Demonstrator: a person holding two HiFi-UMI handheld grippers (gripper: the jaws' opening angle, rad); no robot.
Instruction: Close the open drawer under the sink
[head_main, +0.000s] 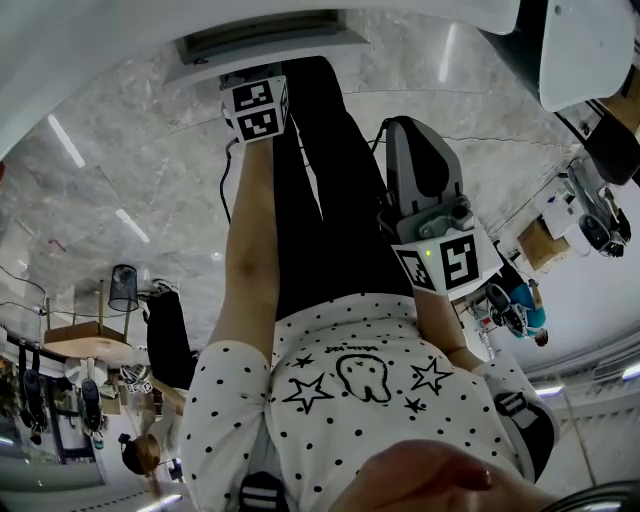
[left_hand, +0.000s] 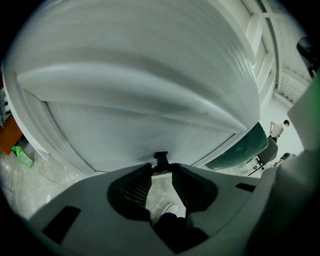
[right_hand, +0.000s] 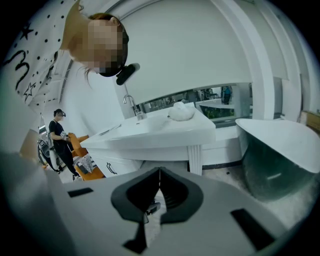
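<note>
The left gripper (left_hand: 161, 170) hovers with its jaws apart and empty, just before the white drawer front (left_hand: 150, 85) under the sink (right_hand: 150, 131). The right gripper (right_hand: 159, 172) is nearer the person's body, jaws pressed together on nothing.

The faucet (right_hand: 131, 106) stands on the sink countertop (right_hand: 155, 134), left of a cloth (right_hand: 181, 112). A drawer (right_hand: 117, 165) lies under this countertop. The bathtub (right_hand: 280, 150) stands to its right.
</note>
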